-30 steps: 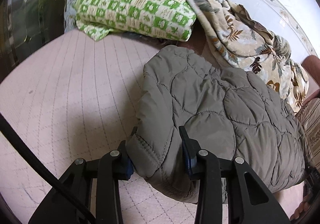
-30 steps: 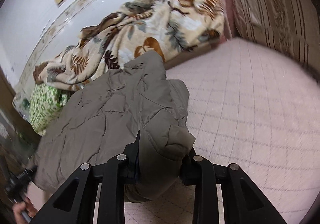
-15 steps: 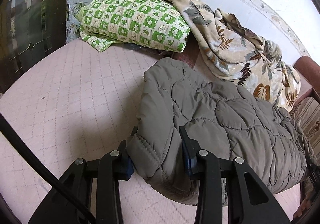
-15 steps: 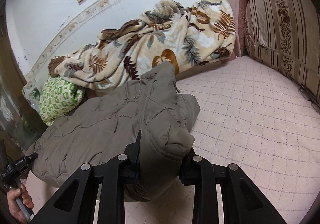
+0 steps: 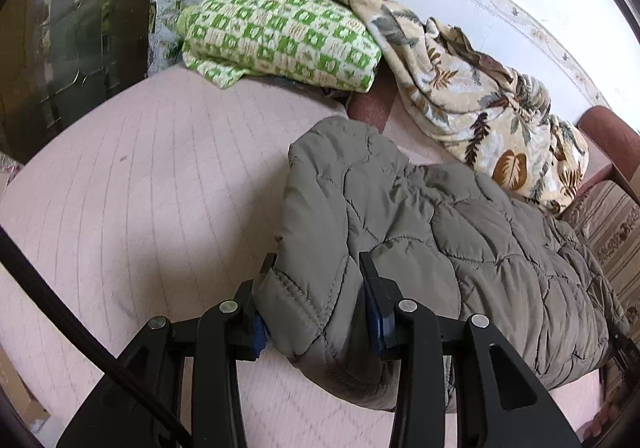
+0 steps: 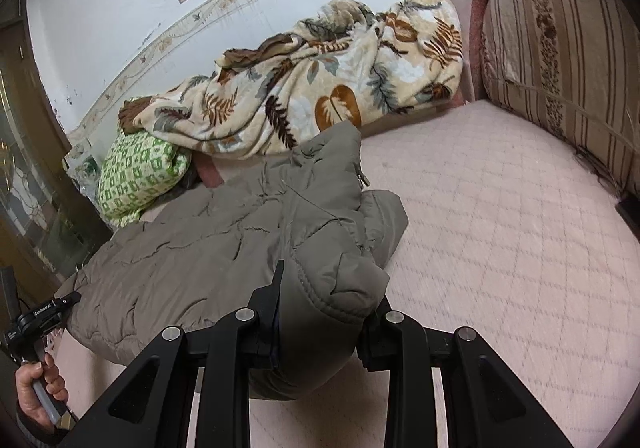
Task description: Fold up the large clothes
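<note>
A grey-green quilted jacket (image 5: 460, 248) lies folded over on a pink quilted mattress (image 5: 152, 184). My left gripper (image 5: 316, 296) is shut on a thick padded edge of the jacket at its near left corner. My right gripper (image 6: 324, 308) is shut on another bunched edge of the jacket (image 6: 224, 252) at its near right end, with a zip pull (image 6: 363, 179) showing beyond it. The jacket spans between the two grippers. The left hand-held gripper (image 6: 44, 316) shows at the far left in the right wrist view.
A green checked pillow (image 5: 280, 36) and a leaf-print blanket (image 5: 480, 96) lie along the white wall. A striped cushion (image 6: 560, 56) stands at the right. A dark glass-panelled door (image 5: 60, 28) is at the left. The pink mattress (image 6: 500, 232) stretches to the right of the jacket.
Both grippers kept their hold on the jacket and drew back and up a little, so more of the wall, blanket and pillow came into view.
</note>
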The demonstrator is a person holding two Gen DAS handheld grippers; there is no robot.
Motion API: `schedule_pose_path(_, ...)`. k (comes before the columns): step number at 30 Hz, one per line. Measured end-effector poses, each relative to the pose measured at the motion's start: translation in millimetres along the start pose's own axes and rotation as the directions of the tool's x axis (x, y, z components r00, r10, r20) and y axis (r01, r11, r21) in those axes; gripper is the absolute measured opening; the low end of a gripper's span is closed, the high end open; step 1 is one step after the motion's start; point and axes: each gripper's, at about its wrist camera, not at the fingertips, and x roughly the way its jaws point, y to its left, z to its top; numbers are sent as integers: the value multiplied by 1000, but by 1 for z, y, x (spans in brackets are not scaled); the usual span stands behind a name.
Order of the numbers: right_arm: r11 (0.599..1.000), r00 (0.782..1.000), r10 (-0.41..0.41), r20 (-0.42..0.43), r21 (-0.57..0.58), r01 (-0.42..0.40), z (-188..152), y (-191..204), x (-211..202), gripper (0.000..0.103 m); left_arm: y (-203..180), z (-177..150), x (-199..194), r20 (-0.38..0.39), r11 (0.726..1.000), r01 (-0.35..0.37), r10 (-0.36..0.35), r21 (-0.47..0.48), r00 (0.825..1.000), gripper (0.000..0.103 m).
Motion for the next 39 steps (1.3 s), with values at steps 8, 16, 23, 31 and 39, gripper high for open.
schedule_pose_path(8,997,989,-56,-134,37,62,-37,-25,19,30,10,-36,12,-91,998,-68,67,-8,994,47)
schedule_pose_path(16,984,977,-13,-214,171,50,-42,-51,26,47,31,-40,10,-113,989,-106,94,-104,989,62)
schedule_pose_path(23,919,979,94,-183,393,-15,-41,-80,0,55,63,-26,-26,16,947,-217,227,-236,974,65)
schedule_pose_path(31,915,991,-127,-38,382,132,-33,-81,-43,58,4,-24,-48,201,978,-206,210,-40,957,65)
schedule_pose_path(39,992,1000,-18,-11,-127,17,-22,47,1,58,-134,-58,-21,155,935,-41,-15,352,988,65)
